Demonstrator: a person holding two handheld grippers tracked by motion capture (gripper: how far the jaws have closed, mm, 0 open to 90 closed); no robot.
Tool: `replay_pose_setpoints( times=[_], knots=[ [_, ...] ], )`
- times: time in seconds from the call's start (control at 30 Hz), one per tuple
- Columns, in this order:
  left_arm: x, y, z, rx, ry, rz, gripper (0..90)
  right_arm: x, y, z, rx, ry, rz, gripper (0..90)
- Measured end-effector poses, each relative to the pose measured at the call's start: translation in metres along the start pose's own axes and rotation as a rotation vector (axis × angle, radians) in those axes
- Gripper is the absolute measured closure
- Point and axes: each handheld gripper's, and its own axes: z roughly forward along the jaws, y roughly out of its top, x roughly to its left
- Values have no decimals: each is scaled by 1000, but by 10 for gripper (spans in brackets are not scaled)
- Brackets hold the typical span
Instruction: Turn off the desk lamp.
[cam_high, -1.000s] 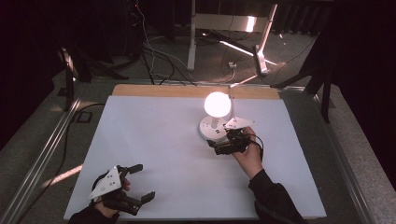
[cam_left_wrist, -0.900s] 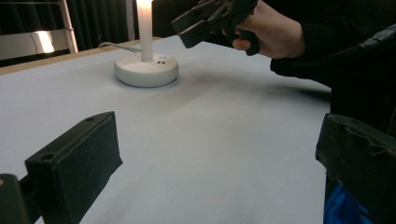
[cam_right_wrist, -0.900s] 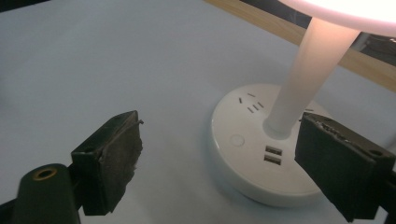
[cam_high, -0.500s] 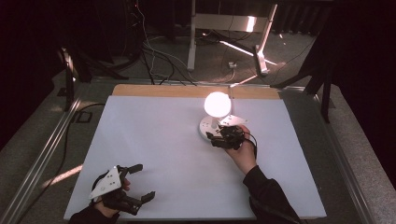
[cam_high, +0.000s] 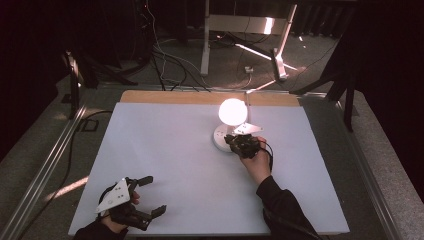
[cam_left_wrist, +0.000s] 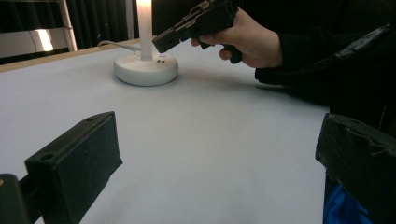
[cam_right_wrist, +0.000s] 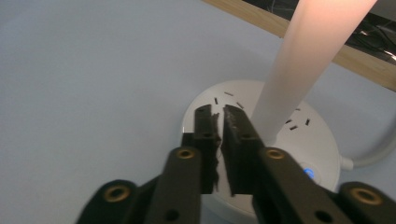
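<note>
- Pale table (cam_high: 165, 165) with a wooden far edge, in a dark room with cables on the floor.
- Lit lamp (cam_high: 227, 134) stands right of centre toward the far edge.
- Right gripper (cam_high: 231, 141), jaws just closed on nothing, tips over the lamp's base.
- Left gripper (cam_high: 152, 195) gapes empty at the near left.

Dark room, black curtains (cam_high: 385, 60), grey carpeted floor (cam_high: 45, 150), tangled cables (cam_high: 165, 55), white metal frame (cam_high: 240, 25)

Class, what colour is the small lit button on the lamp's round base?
Blue: the small lit button on the round white lamp base, clearest in the right gripper view.
</note>
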Motion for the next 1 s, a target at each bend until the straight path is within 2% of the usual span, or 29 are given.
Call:
replay_pose_setpoints(
  times=[0.03,0.1,0.13,0.17,0.3,0.43,0.63,1.0],
  knots=[
    [0,0,0,0,0,0,6,-1,-1,0,3,4,-2,895],
    [0,0,0,1,0,2,6,-2,0,2,33,24,99,897],
    [0,0,0,1,-1,1,6,-4,0,3,43,37,129,897],
    [0,0,0,0,0,1,6,-4,-1,4,42,38,138,898],
    [0,0,0,0,2,-4,6,-4,-2,6,43,-6,128,900],
    [0,0,0,0,3,-2,6,-1,-1,8,42,-28,121,900],
    [0,0,0,-2,3,-3,6,3,-1,17,70,-47,101,900],
    [0,0,-1,-4,4,-2,6,4,-2,23,87,-60,97,900]
  ],
)
